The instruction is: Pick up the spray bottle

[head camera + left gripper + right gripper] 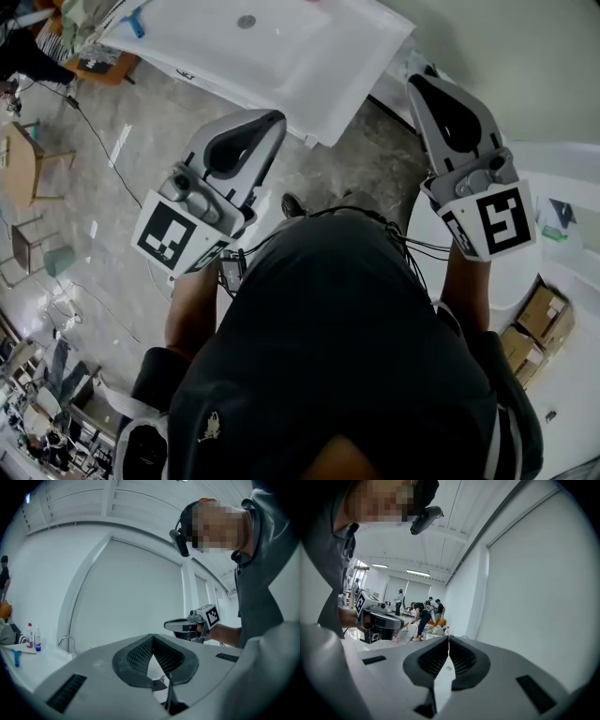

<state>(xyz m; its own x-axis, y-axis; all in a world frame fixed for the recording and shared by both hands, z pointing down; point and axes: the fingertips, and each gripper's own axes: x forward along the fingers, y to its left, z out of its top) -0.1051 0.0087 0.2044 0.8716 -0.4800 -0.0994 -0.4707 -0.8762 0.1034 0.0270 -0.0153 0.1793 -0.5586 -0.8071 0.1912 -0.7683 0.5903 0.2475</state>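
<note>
Two small bottles (33, 637) stand on the white counter (28, 660) at the far left of the left gripper view, too small to tell which is the spray bottle. My left gripper (153, 635) is shut with nothing in it and points past a curved tap (68, 642). In the head view it (274, 117) is held before the white sink top (309, 66). My right gripper (419, 80) is also shut and empty, held out at the right. Its own view shows the jaws (448, 638) meeting, with the left gripper (377, 618) off to the side.
A blue object (16, 657) lies on the counter near the bottles. Cardboard boxes (534, 323) and a white rounded surface (562, 272) are at the right, and chairs (28, 169) and clutter at the left. Several people (419, 611) stand far down the room.
</note>
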